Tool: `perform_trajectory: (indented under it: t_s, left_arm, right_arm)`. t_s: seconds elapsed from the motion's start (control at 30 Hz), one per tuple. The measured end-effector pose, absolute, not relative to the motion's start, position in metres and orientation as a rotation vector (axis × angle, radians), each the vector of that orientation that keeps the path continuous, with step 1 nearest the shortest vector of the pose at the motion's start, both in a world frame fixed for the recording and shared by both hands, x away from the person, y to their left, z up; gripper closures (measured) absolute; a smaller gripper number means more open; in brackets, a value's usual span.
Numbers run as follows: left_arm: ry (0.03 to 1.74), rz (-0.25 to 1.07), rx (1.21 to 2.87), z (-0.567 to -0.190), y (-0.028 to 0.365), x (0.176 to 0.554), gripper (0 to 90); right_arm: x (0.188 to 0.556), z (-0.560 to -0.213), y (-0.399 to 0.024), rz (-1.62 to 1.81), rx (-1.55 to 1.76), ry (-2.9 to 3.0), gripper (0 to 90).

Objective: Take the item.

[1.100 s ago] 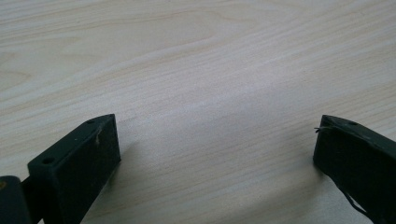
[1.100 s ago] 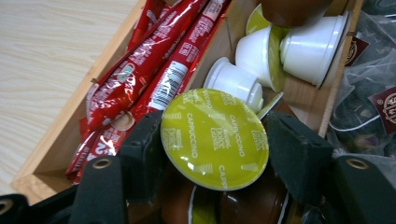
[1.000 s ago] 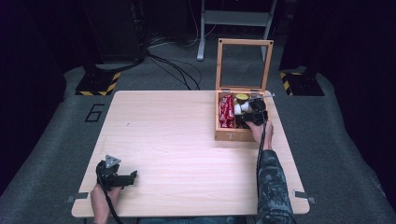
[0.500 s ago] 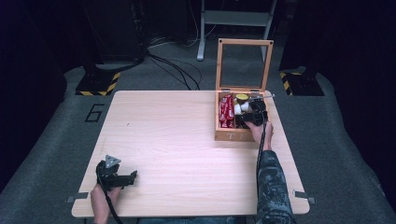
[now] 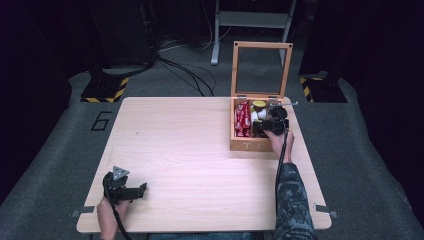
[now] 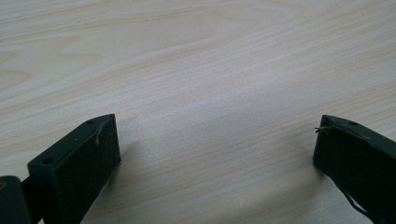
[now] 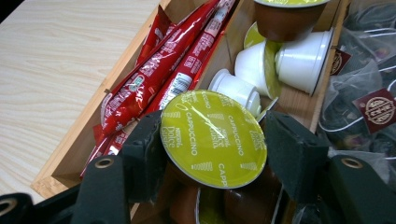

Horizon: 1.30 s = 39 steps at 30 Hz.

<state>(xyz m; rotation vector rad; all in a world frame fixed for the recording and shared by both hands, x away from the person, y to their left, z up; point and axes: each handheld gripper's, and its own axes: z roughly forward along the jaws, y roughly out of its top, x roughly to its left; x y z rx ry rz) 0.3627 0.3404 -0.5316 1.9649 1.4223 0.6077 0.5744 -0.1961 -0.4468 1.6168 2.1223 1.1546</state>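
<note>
Over the wooden box [image 5: 243, 146] at the counter's [image 5: 200, 150] right, the right claw [image 7: 212, 140] grips a cappuccino capsule [image 7: 213, 138], foil lid facing the camera, body hidden. Left claw [image 6: 210, 154] gapes empty near the counter's front-left corner.

My right gripper [image 7: 212, 140] sits hemmed in: a capsule [image 7: 213, 137] fills the gap between its fingers [image 7: 144, 149], red sachets [image 7: 161, 79] crowd the left finger, white pods [image 7: 271, 63] lie just ahead, tea bags [image 7: 369, 102] off the right finger. Between my left gripper's [image 6: 215, 154] spread fingers I see only bare table [image 6: 196, 70].
</note>
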Motion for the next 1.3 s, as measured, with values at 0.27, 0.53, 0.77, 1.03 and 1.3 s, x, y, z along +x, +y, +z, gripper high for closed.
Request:
perform_trajectory:
  t_s: [0.27, 0.53, 0.77, 1.03, 1.3]
  left_arm:
    - [1.422, 0.608, 1.965, -0.532, 0.34, 0.363, 0.4]
    - [1.422, 0.608, 1.965, -0.532, 0.34, 0.363, 0.4]
    - [1.422, 0.607, 1.964, -0.532, 0.34, 0.363, 0.4]
    - [1.422, 0.607, 1.965, -0.532, 0.34, 0.363, 0.4]
    - [1.422, 0.608, 1.965, -0.532, 0.34, 0.363, 0.4]
  right_arm:
    - [0.568, -0.44, -0.195, 1.182, 1.596, 2.102, 39.5]
    - [0.56, -0.431, -0.191, 1.172, 1.555, 2.101, 39.5]
    - [0.548, -0.424, -0.189, 1.201, 1.524, 2.089, 39.5]
    - [0.536, -0.416, -0.183, 1.192, 1.488, 2.082, 39.5]
    - [0.525, -0.406, -0.177, 1.211, 1.439, 2.089, 39.5]
